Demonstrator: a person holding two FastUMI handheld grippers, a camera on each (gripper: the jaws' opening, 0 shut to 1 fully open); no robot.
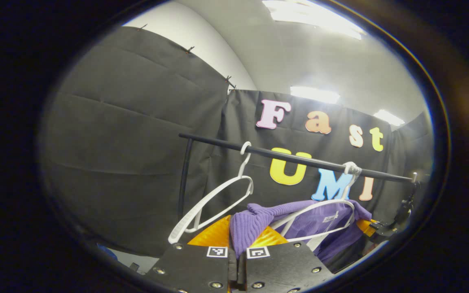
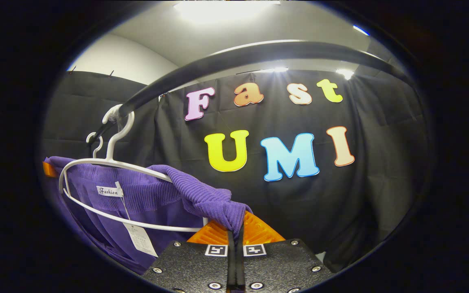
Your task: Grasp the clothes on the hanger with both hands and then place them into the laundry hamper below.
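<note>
Left gripper view: my left gripper is closed down to a narrow slit, and a bunched fold of the purple garment sits pinched between the two fingers, rising straight up out of the gap. From there the knit runs rightward over a white hanger, which hangs by its hook on the black rail. An empty white hanger hangs tilted on the same rail, just left of my fingers. At the far right, beyond the garment, the other gripper shows at the cloth's far edge.

In the right gripper view, my right gripper is likewise nearly shut, with the garment's shoulder edge clamped between the fingers. The cloth stretches left from the pinch across the hanger, its neck label and paper tag hanging inside the loop. The rail arcs overhead.
</note>
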